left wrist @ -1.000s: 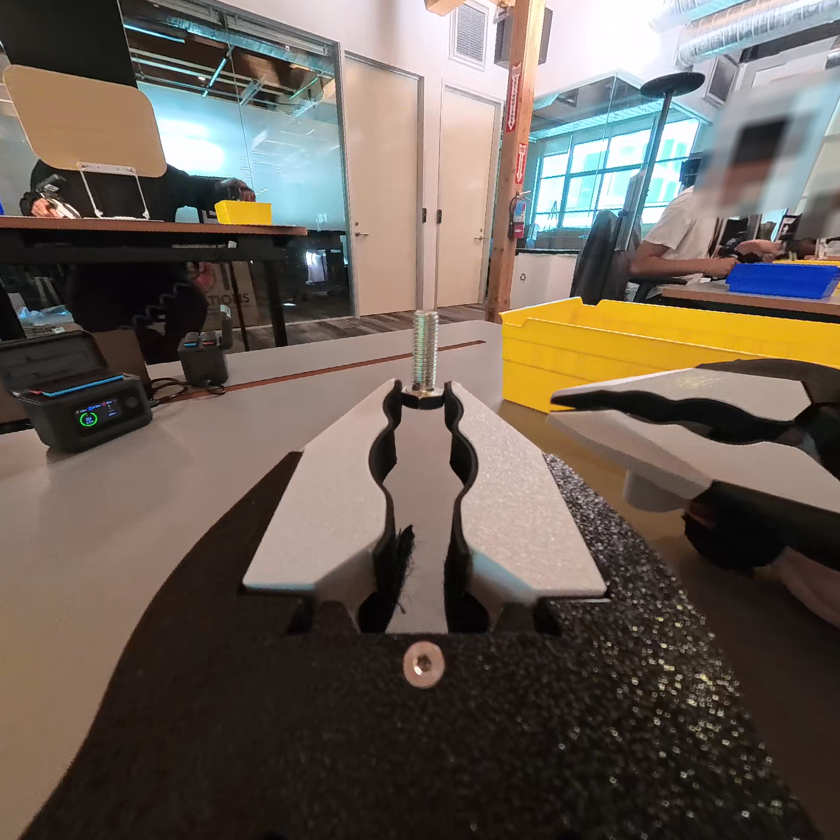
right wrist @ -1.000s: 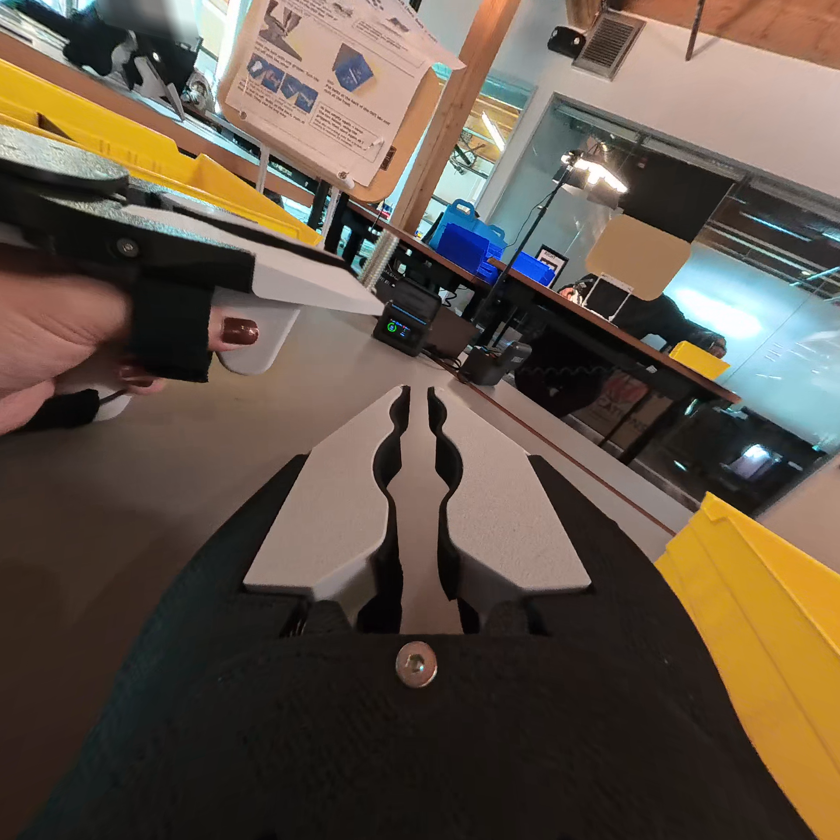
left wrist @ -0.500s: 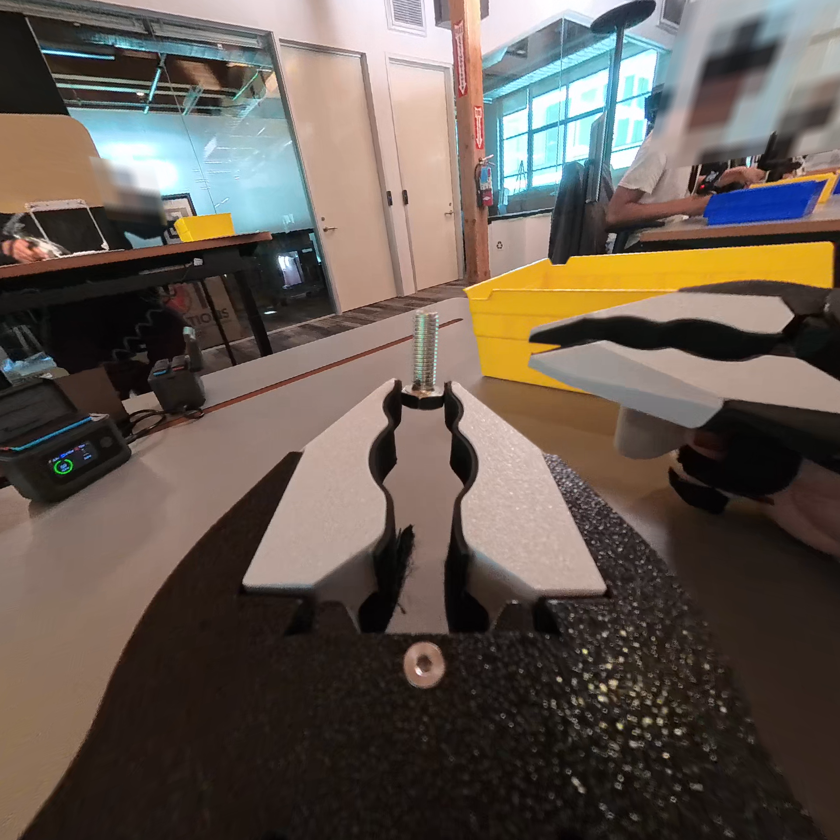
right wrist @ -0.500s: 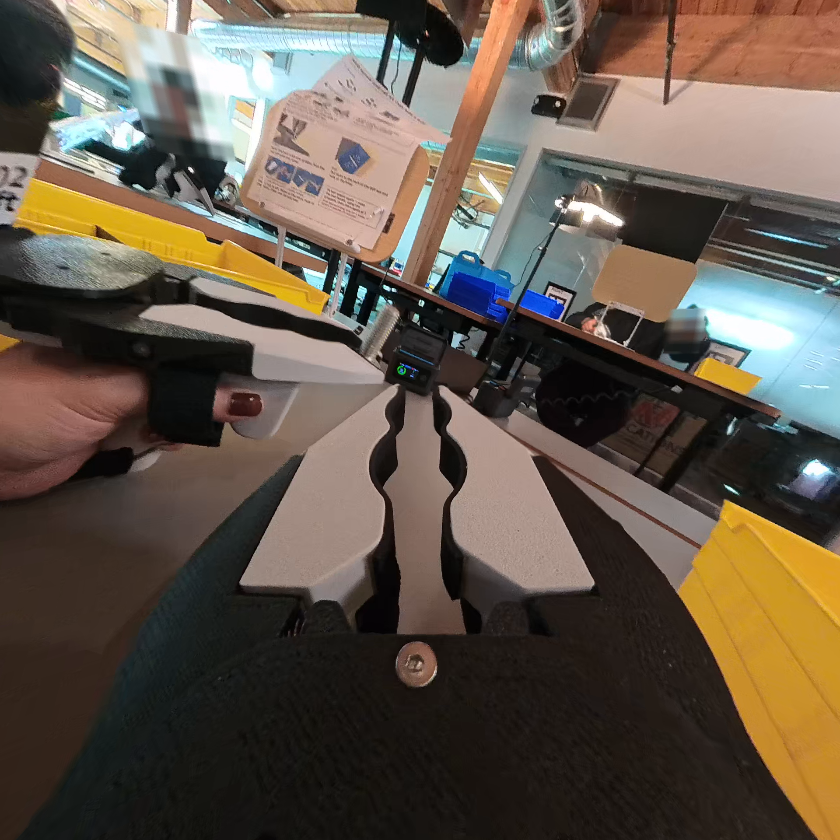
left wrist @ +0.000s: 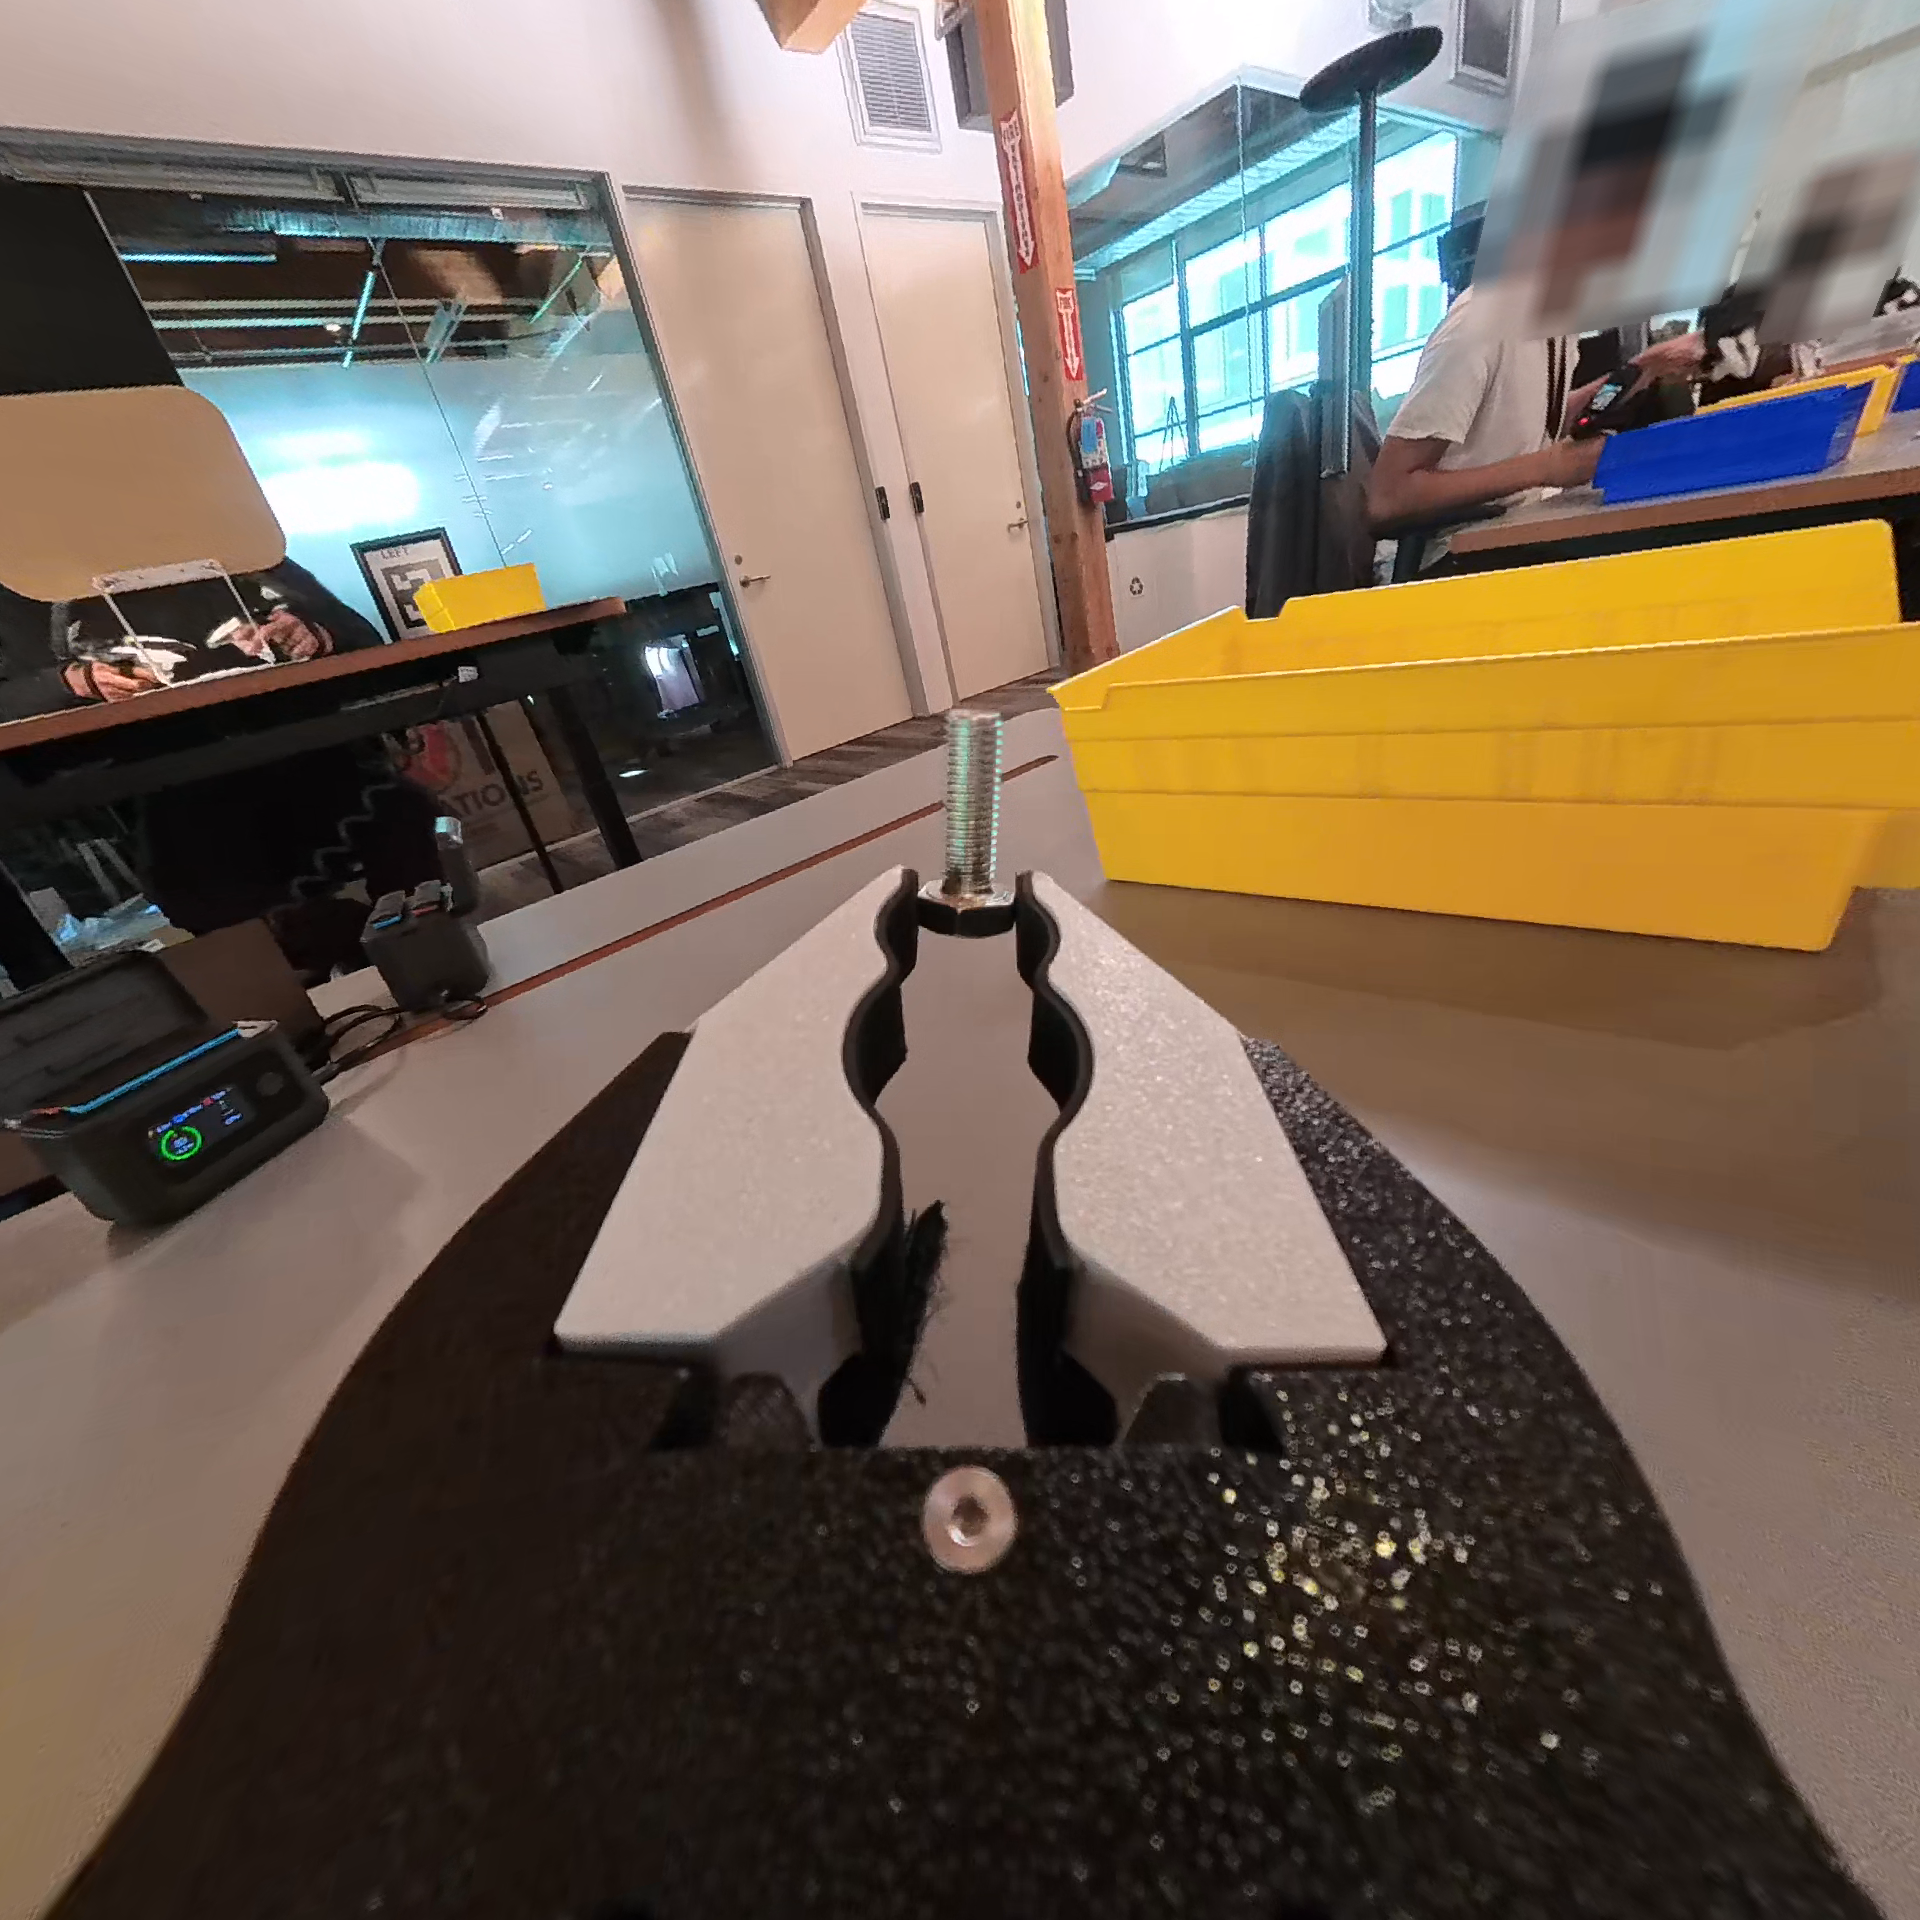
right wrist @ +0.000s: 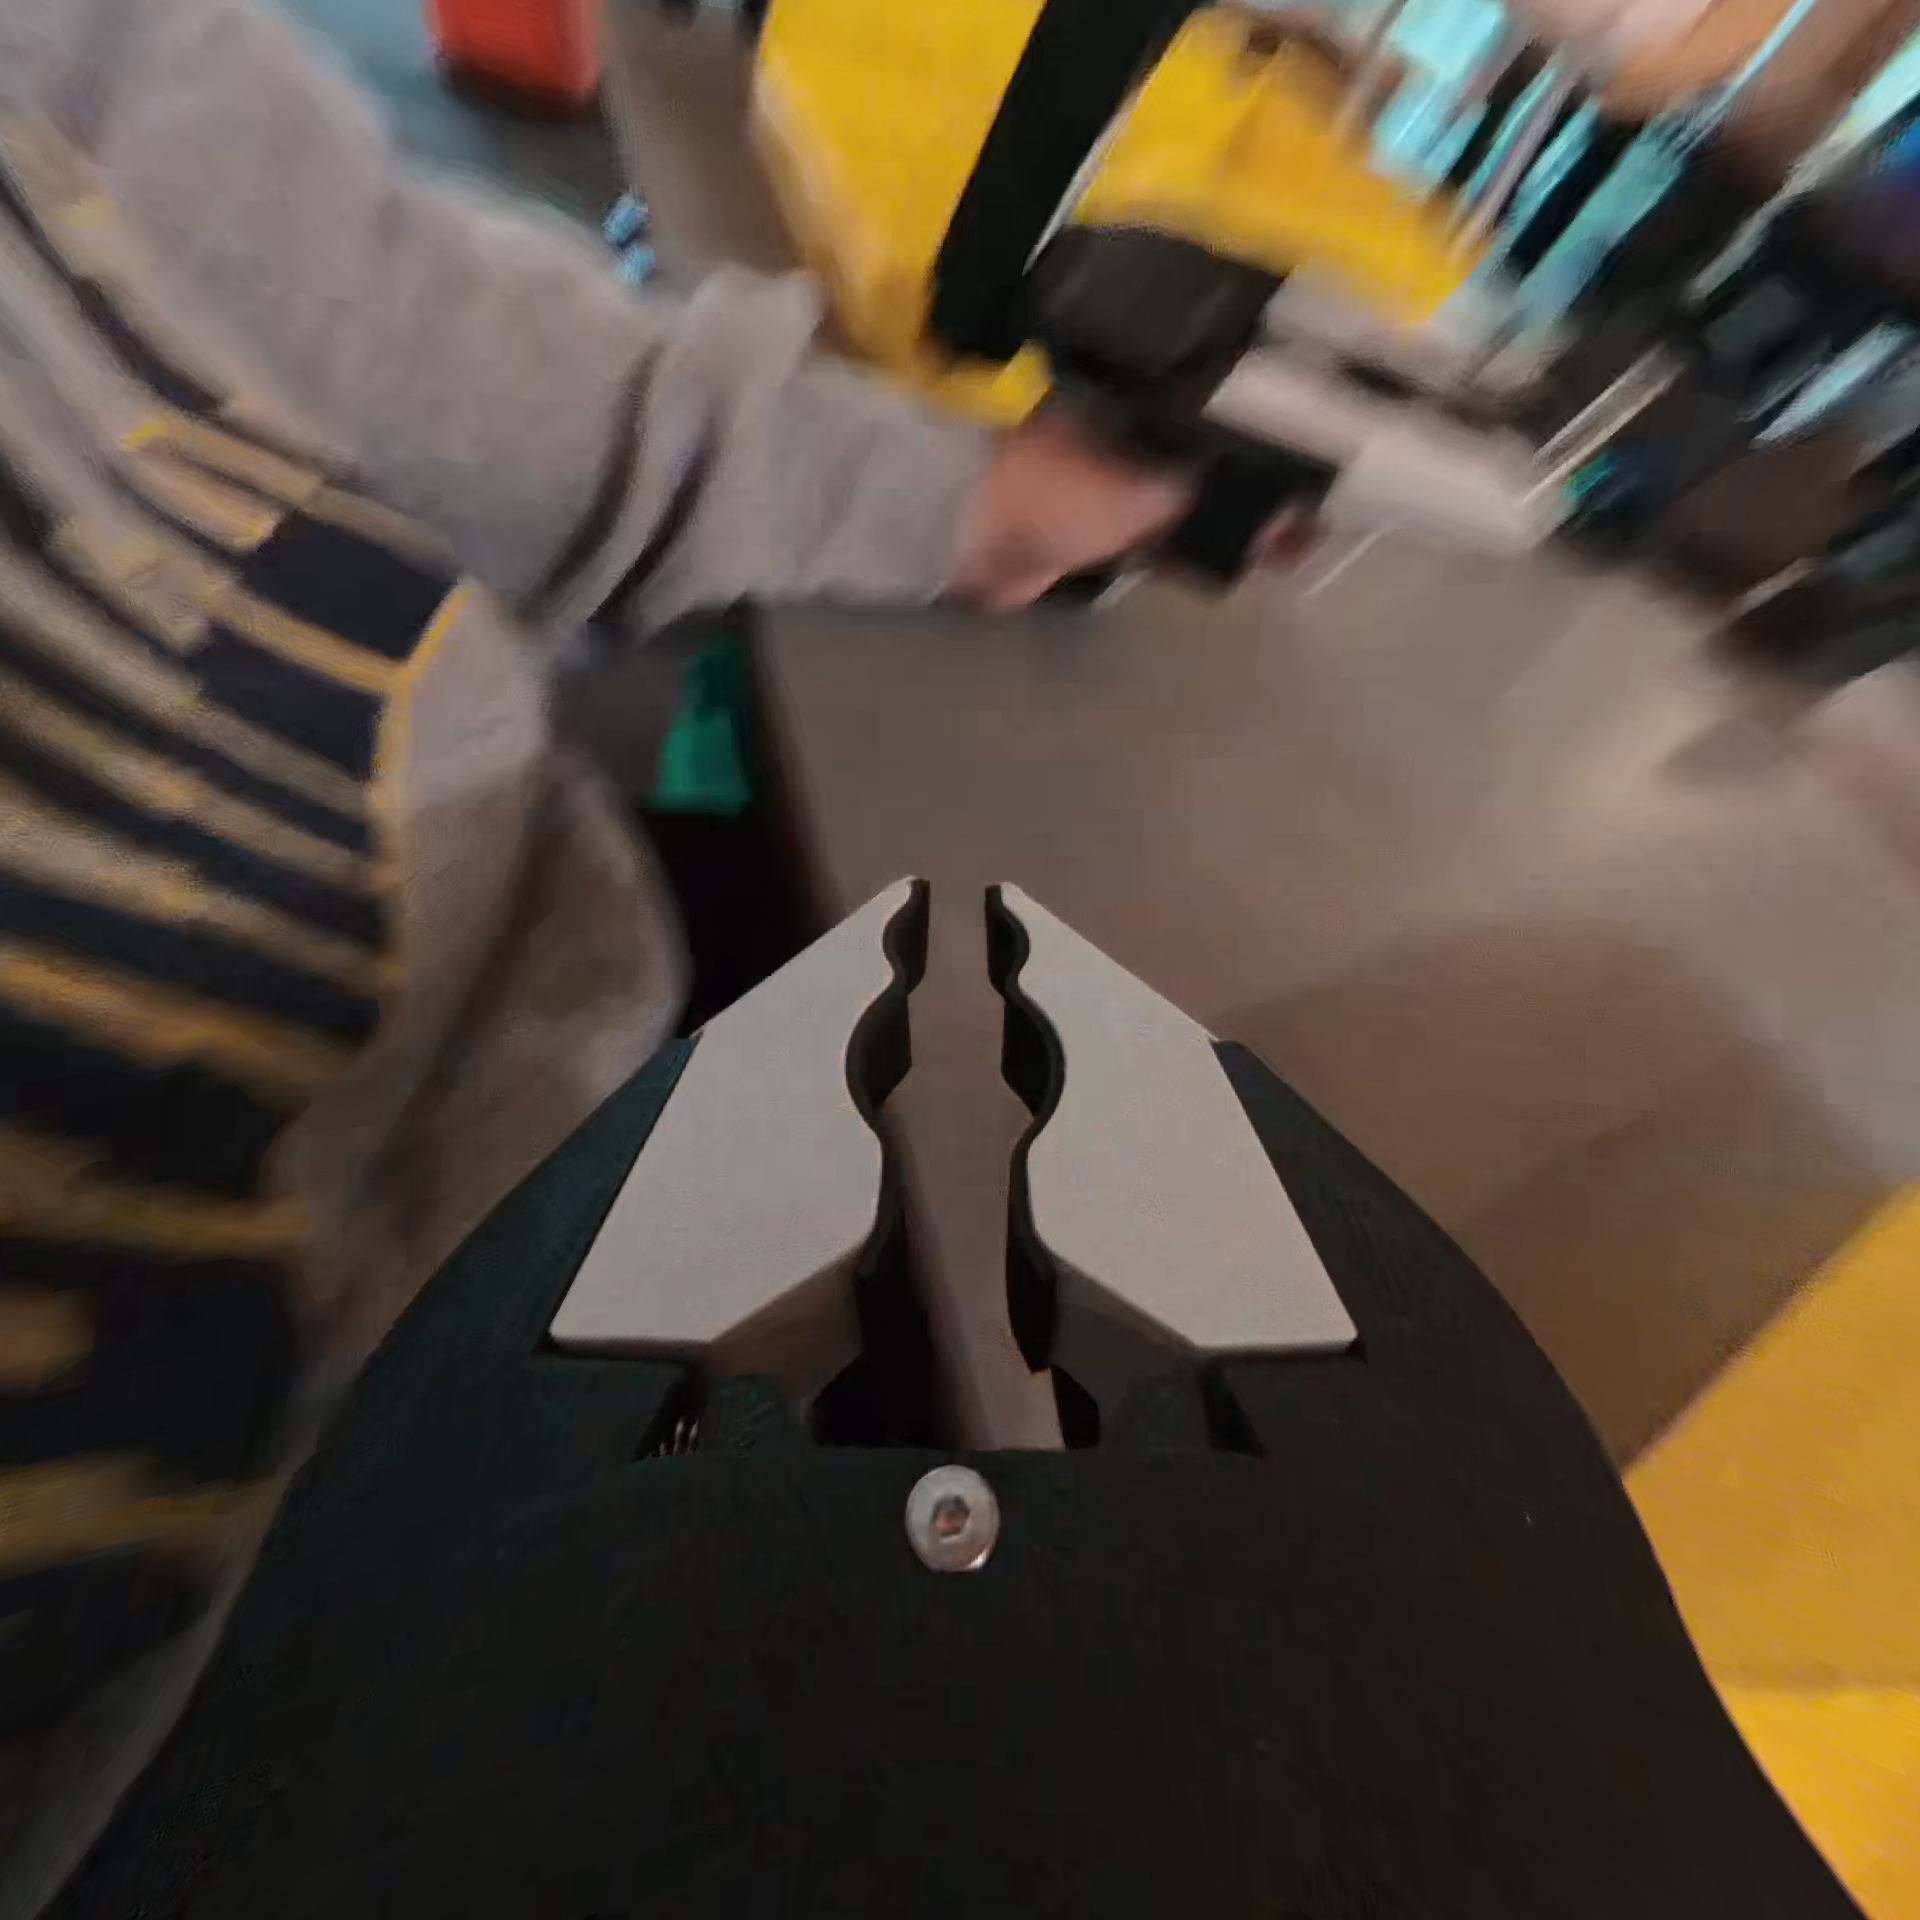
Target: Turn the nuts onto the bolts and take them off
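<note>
So my left tool [left wrist: 968,902] is clamped on the hex head of the bolt [left wrist: 974,800], dead centre of the left wrist view, with the threaded shank standing straight up just above the bench [left wrist: 1507,1091]. No nut on it that I can see. A yellow bin [left wrist: 1475,821] sits at the right of the frame, near the bolt.

My right tool [right wrist: 956,904] has nothing in it; the fingers are nearly together with a thin gap. That whole view is motion blur, with just my striped sleeve [right wrist: 312,468] at upper left.

Handling-wise I'd say the bolt is small, rigid steel, light and a bit slick. Gripping the hex flats seems right, since it shouldn't spin there. A nut would be tiny and easy to drop, so I'd pinch it by its flats too.
</note>
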`<state>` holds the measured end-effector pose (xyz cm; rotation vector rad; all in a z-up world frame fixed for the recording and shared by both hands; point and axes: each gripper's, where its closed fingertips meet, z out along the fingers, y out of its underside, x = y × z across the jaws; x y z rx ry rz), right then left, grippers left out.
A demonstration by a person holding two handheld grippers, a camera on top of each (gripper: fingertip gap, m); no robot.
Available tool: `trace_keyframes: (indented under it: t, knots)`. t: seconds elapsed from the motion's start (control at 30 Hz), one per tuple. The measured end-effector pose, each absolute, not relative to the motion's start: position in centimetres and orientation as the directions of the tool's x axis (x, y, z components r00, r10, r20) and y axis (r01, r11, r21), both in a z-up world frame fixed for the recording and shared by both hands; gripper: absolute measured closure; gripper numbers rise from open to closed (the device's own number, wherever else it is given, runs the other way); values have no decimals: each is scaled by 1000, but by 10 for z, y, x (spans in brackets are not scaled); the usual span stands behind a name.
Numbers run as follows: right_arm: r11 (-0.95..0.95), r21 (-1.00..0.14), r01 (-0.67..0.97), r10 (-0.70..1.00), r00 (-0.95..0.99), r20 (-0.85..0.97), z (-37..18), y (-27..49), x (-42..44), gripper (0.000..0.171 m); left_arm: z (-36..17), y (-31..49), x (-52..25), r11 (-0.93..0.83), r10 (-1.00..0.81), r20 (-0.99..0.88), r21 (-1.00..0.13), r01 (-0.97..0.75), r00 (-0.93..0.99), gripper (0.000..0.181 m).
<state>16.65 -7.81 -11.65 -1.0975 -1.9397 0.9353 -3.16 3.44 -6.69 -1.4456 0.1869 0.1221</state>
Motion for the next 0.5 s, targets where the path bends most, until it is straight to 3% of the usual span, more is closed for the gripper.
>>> trace_keyframes:
  t: [0.07,0.13,0.23,0.5]
  knots:
    - [341,-753,563,897,-434,81,-155,-96,196,156,-67,34,-33,125,-27,-191,-975,-186,981,165]
    - [372,-666,647,898,-433,82,-186,-102,209,150,-66,33,-34,127,-24,-186,-975,-182,982,165]
    - [417,-555,720,892,-441,99,-218,-108,210,141,-66,32,-33,129,-24,-194,-973,-190,981,165]
    - [500,-260,826,864,-497,84,-256,-104,214,139,-69,32,-26,118,-37,-243,-964,-238,969,165]
